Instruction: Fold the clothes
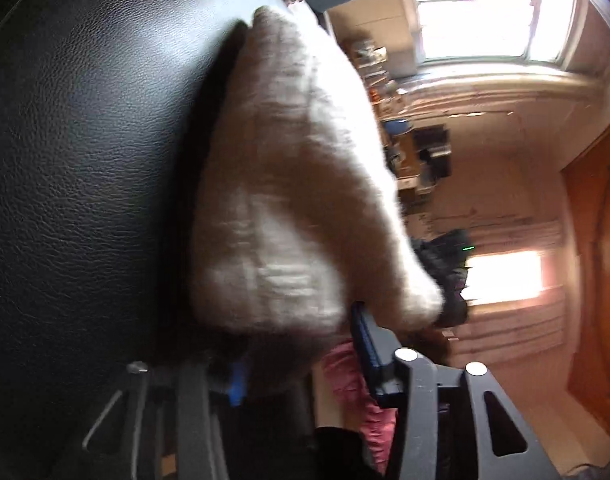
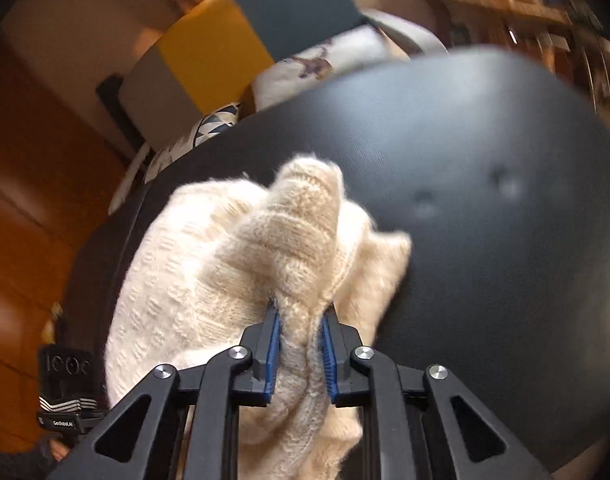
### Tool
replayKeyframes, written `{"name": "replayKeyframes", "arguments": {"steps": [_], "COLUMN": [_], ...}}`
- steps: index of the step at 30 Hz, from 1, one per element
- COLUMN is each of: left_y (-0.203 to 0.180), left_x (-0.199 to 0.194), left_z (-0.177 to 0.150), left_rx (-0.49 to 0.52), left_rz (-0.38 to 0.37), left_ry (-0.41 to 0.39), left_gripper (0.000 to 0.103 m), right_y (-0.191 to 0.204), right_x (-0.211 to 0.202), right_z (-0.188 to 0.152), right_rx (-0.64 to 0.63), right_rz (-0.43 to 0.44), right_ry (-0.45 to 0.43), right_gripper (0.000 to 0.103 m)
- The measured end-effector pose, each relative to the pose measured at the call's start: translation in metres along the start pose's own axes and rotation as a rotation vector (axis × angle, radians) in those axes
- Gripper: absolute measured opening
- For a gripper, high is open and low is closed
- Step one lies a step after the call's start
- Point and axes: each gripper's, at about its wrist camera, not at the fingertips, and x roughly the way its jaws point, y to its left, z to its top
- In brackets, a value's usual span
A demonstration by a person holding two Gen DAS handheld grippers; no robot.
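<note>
My right tongs (image 2: 299,354) are closed narrow on a thick fold of the cream knitted sweater (image 2: 209,264), which is squeezed between both blue pads (image 2: 273,350). The rest of the sweater bunches ahead and to the left of them on the black leather surface (image 2: 485,208). My left tongs (image 1: 301,364) stand wide around the sweater's near edge; the picture is blurred, so possibly they touch it.

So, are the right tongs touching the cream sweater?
Touching. The right wrist view shows the right tongs shut on a bunched fold of the sweater, both blue pads pressing it.
</note>
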Motion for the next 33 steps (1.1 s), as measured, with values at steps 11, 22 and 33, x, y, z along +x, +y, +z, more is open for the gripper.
{"name": "replayKeyframes", "arguments": {"steps": [11,22,33], "left_y": [-0.016,-0.112,-0.136], "left_x": [0.0,-0.05,0.029], "left_z": [-0.016,0.027,0.115], "left_rx": [0.163,0.432,0.42], "left_rz": [0.142,-0.025,0.156], "left_ry": [0.099,-0.051,-0.055], "left_gripper": [0.028,0.059,0.071], "right_y": [-0.046,-0.063,0.019], "right_x": [0.044,-0.014,-0.019], "right_z": [0.0,-0.021,-0.038], "right_rx": [0.162,0.241,-0.237], "right_rz": [0.0,0.205,0.332], "right_ry": [0.011,-0.059,0.321], "right_gripper": [0.017,0.046,0.069]}}
